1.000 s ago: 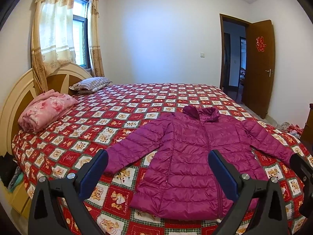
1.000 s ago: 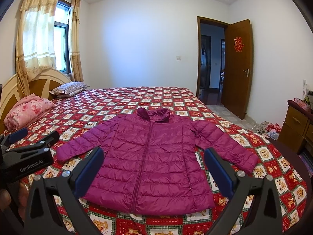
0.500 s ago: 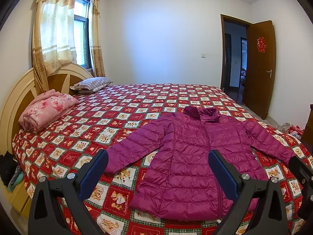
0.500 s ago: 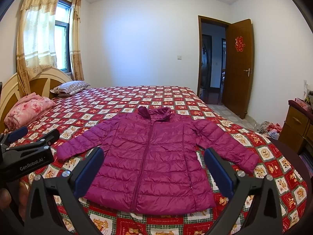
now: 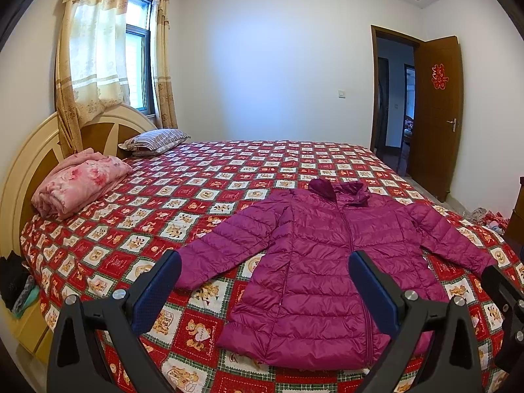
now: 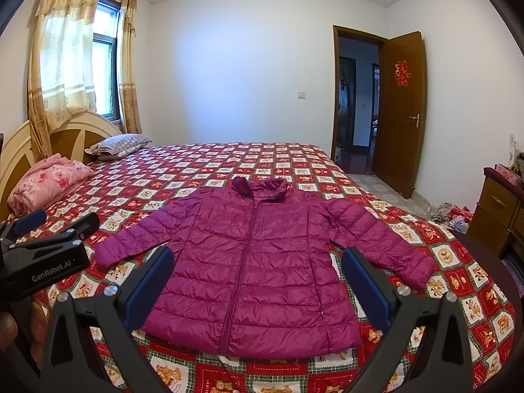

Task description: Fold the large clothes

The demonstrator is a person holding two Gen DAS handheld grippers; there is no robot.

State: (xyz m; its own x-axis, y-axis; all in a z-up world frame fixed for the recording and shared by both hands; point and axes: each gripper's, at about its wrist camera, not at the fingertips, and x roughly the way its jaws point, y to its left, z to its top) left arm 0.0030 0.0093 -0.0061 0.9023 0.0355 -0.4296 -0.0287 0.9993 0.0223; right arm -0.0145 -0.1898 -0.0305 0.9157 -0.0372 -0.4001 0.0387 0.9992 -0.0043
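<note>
A magenta quilted jacket [image 5: 327, 262] [image 6: 255, 268] lies flat and zipped on the bed, front up, hood toward the far wall, both sleeves spread outward. My left gripper [image 5: 265, 268] hovers open above the near edge of the bed, its blue-padded fingers framing the jacket's left sleeve and hem. The right gripper [image 6: 258, 265] is open too, held above the jacket's lower hem with nothing between its fingers. In the right wrist view the left gripper's body [image 6: 42, 249] shows at the left edge, and a hand holds it.
The bed's red checked quilt [image 5: 229, 177] spreads all around the jacket. A folded pink blanket [image 5: 78, 183] and a striped pillow [image 5: 154, 140] lie by the headboard. A wooden dresser [image 6: 497, 209], floor clutter [image 6: 452, 216] and an open door [image 6: 399, 111] stand to the right.
Both cameras have shifted slightly; the jacket sits a little lower and nearer in view. The jacket itself has not moved and both grippers stay open.
</note>
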